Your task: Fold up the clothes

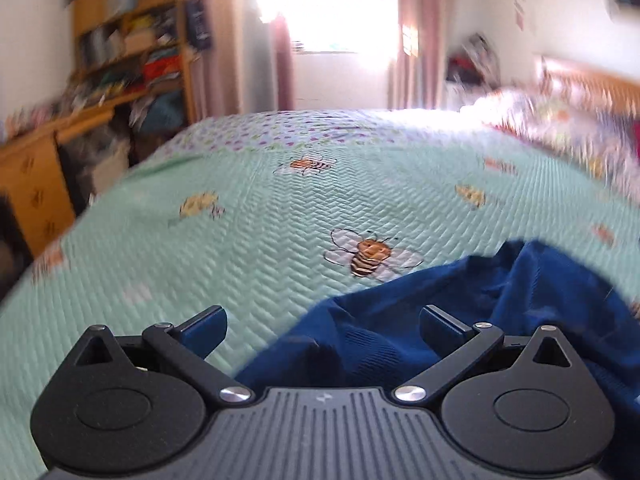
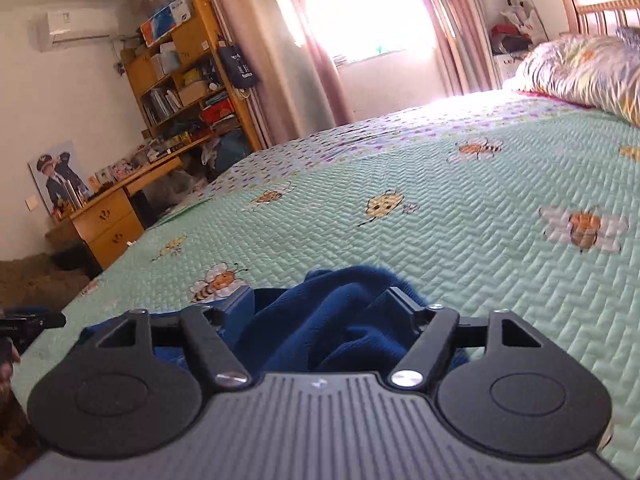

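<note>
No readable writing in either view. Left gripper (image 1: 322,330) spread wide, nothing pinched; blue garment (image 1: 460,320) bunched ahead and to its right on bedspread (image 1: 248,256). Right gripper (image 2: 322,308) released, garment (image 2: 332,320) between fingers. Only right view shows AC unit (image 2: 74,30), poster (image 2: 58,178).

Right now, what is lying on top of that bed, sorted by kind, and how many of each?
Crumpled dark blue knit garment: 1
Mint green quilted bedspread with bee prints: 1
Floral patterned pillow at the headboard end: 1
Total: 3
</note>
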### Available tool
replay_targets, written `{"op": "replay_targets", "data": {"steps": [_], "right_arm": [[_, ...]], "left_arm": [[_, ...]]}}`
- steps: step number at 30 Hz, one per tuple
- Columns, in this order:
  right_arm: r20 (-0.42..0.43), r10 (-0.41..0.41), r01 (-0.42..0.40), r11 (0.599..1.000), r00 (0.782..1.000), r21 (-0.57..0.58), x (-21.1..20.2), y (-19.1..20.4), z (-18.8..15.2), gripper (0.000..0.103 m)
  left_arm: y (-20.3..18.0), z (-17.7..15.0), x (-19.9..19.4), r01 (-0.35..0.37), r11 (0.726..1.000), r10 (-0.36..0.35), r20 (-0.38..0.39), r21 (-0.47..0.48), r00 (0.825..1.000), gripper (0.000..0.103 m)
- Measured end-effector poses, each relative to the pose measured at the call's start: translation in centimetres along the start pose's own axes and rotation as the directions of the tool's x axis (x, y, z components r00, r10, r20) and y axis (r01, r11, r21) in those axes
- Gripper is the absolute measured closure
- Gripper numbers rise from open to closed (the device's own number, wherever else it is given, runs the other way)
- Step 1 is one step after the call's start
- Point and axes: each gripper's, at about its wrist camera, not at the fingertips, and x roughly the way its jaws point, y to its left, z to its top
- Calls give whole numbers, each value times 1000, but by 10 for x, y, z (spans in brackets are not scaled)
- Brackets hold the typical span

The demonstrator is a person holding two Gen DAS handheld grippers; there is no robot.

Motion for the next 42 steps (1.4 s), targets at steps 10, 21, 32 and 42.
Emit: {"op": "replay_targets", "data": {"steps": [10,21,32,42], "right_arm": [[-205,-26,22,1000,978,-21,118,-52,34,23],[-278,222,-266,955,934,-133,94,36,-11,69],[-50,99,-91,985,994,148,23,-3,-5,28],[-30,121,-111,970,992,218,7,-13,-30,28]], "left_arm": [[-15,8,129,139,962,-76,-261,235,962,13],[137,5,97,-276,918,252,-118,-284,960,94],[1,2,58,74,950,-64,-44,302,997,1],[-46,-7,137,302,812,-198,-251,499,948,13]]}}
